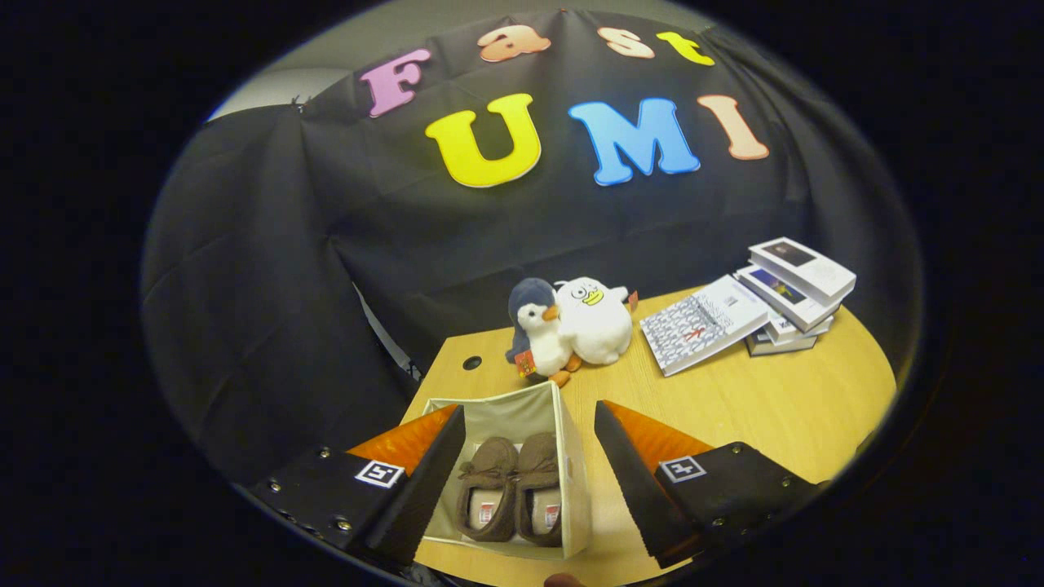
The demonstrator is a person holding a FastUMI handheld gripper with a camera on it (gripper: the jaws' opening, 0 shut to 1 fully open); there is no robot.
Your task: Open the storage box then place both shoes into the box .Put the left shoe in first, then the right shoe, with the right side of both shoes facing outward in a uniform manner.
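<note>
Gripper [530, 424] spread wide, fingers well apart, nothing clasped between them; it hangs above the storage box [576, 481], looking down into it.

Storage box: pale fabric cube, top open, standing on the wooden table [758, 408]. The left finger [424, 489] overlaps the box's left wall in the view; the right finger [632, 481] is beside the box's right wall, over bare table. Contact with the box cannot be told.

Inside the box: two brown moccasin slippers lying side by side on the floor of the box, soles down, toes toward the box's far wall, openings with pale lining up. One shoe [487, 487] is by the box's left wall, the other shoe [540, 487] just beside it toward the right wall. The two appear to touch along their length. Each has a small tag in the insole; not legible.

Beyond the box's far wall: a grey-and-white plush penguin [534, 330] leaning against a white plush duck [594, 319]. Beyond the box and to its right: an open patterned booklet [701, 322] next to a stack of books [795, 293]. A round cable hole [471, 363] in the tabletop sits beyond the box's far left corner.
</note>
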